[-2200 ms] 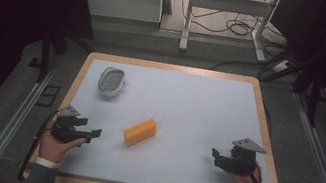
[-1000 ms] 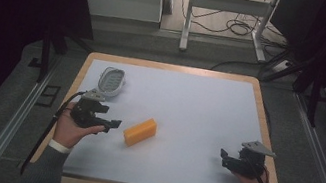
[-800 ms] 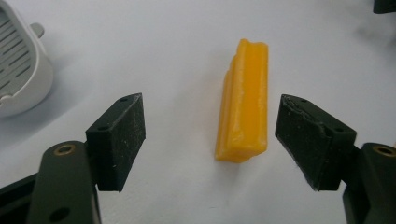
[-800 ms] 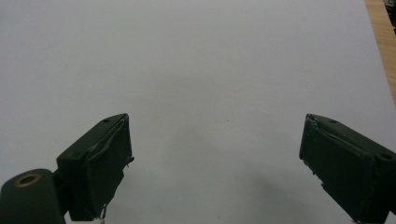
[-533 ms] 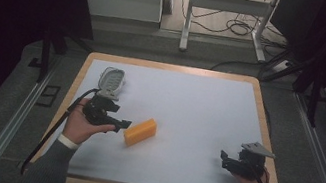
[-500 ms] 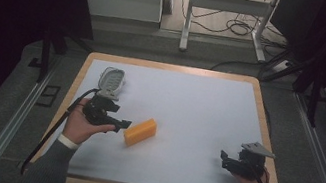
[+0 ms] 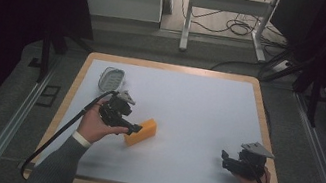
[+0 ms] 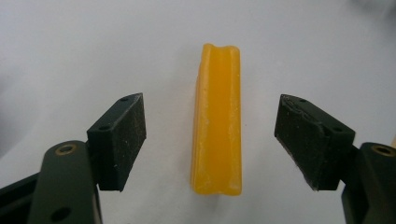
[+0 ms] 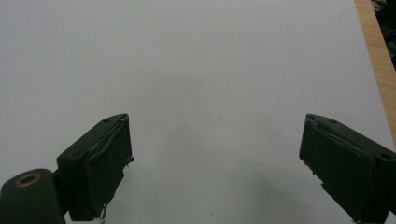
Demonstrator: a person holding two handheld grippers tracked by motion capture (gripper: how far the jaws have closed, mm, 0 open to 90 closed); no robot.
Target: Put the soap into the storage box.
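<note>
A yellow block (image 8: 217, 120) is seen lying on a white bench (image 8: 74, 51), at the centre of the frame. The block is long and narrow, set lengthwise from the lower middle up toward the top, with a shallow groove running along its upper face. The left gripper (image 8: 210, 144) is shown from behind its own two black jaws, which rise from the lower left and lower right corners. The jaws are spread wide apart, one on each side of the block, and a clear gap of white surface is left between each pad and the block. Small screw holes are visible on the jaw mounts.
</note>
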